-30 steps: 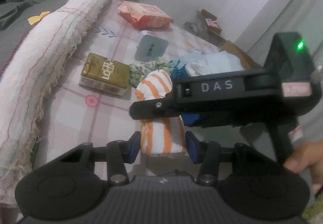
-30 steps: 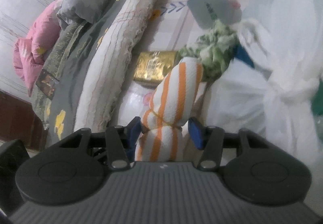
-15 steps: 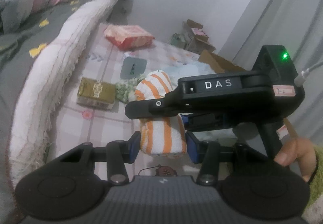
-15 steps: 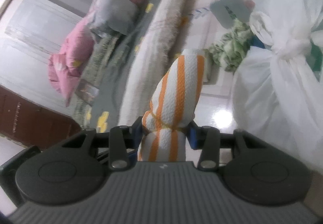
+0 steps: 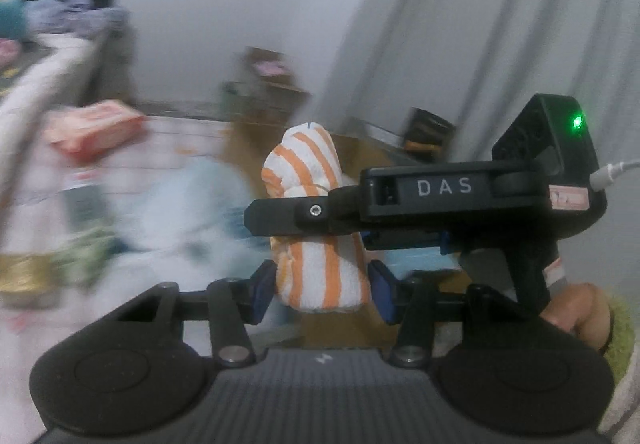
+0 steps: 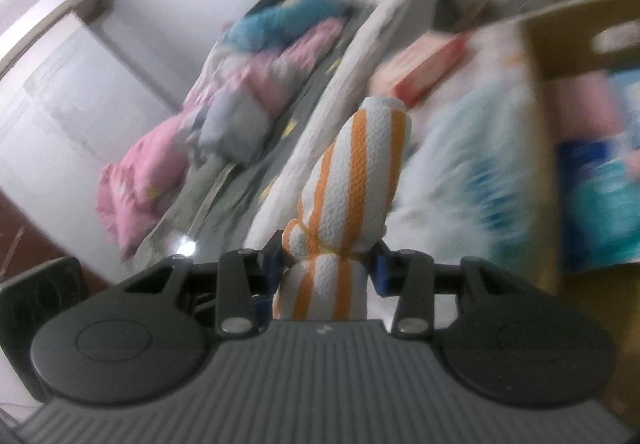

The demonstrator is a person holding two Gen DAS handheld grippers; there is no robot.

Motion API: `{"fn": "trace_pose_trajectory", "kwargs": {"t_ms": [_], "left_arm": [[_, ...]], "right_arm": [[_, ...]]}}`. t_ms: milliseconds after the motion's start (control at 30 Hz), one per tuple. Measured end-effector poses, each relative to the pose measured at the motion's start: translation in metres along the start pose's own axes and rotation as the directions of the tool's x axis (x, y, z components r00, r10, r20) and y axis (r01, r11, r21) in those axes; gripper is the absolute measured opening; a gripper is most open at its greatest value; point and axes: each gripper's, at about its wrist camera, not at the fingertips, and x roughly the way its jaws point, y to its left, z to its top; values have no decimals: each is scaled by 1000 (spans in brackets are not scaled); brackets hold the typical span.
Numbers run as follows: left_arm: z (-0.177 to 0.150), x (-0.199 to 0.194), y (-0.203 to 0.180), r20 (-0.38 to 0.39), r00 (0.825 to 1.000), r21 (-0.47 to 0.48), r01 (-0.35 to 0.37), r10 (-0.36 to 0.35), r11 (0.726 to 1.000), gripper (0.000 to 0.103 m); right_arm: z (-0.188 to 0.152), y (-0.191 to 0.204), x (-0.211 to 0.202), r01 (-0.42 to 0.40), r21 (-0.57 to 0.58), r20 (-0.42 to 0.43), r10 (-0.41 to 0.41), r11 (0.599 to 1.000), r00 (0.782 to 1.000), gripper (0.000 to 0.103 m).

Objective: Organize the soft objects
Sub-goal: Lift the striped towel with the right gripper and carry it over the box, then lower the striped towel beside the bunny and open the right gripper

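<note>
Left claw (image 5: 322, 286): jaws have just been opening, its blue pads flanking the base of the orange-striped towel roll (image 5: 316, 228) at frame centre, barely touching. Right claw (image 6: 326, 270): jaws have just been closing, now pinching the same roll's tied waist, lower centre of frame.

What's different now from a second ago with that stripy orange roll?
The orange-striped towel roll was lifted off the floor toward the cardboard box. The right gripper has just squeezed tighter on it; the left gripper has just loosened, pads barely off it. The roll's band stays on.
</note>
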Motion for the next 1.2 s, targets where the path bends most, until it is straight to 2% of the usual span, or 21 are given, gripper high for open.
{"fn": "trace_pose_trajectory", "kwargs": {"t_ms": [33,100,233,367,467,567,633,700,800,867,900,967,1000,1100,1200], "left_arm": [[2,10,-8,-9,1000,2,25,-25,1000,64],[2,25,-21,-20,998,0,51,-51,999,74],[-5,43,-33,-45,997,3,58,-58,998,74],[-9,47,-23,-51,998,-38,22,-24,999,74],[-9,40,-4,-49,999,-68,-26,22,997,75],[-10,34,7,-46,997,-95,-64,59,993,75],[-9,30,14,-43,996,-111,-83,79,990,75],[-9,27,20,-40,995,-124,-95,91,988,75],[-8,27,25,-39,994,-135,-102,97,986,74],[-9,25,27,-39,995,-137,-101,97,985,74],[-10,25,28,-39,995,-138,-100,95,985,75],[-11,25,30,-40,995,-140,-98,93,985,74],[-11,24,31,-40,995,-142,-98,93,985,74],[-13,23,34,-39,995,-151,-99,94,984,74],[-15,22,38,-40,995,-160,-98,93,982,74]], "right_arm": [[2,-9,-15,22,5,19,-22,1000,1000,40],[6,-28,-43,65,27,46,-66,998,997,39],[10,-68,-91,179,68,82,-185,981,979,39],[19,-106,-124,339,33,68,-341,940,938,39],[29,-132,-128,444,-15,5,-444,896,896,39],[34,-148,-118,528,-120,-65,-537,841,841,39],[34,-155,-103,548,-209,-126,-578,810,806,39],[30,-163,-86,545,-253,-209,-595,799,776,40],[20,-168,-59,556,-313,-316,-636,770,704,41],[17,-173,-48,570,-331,-359,-659,752,661,45],[18,-176,-45,576,-333,-365,-666,746,651,46],[19,-177,-47,582,-324,-361,-666,746,653,57],[21,-176,-49,583,-313,-358,-662,749,659,59],[22,-170,-53,597,-311,-330,-674,739,661,59],[26,-165,-57,609,-295,-295,-676,736,675,59]]}}
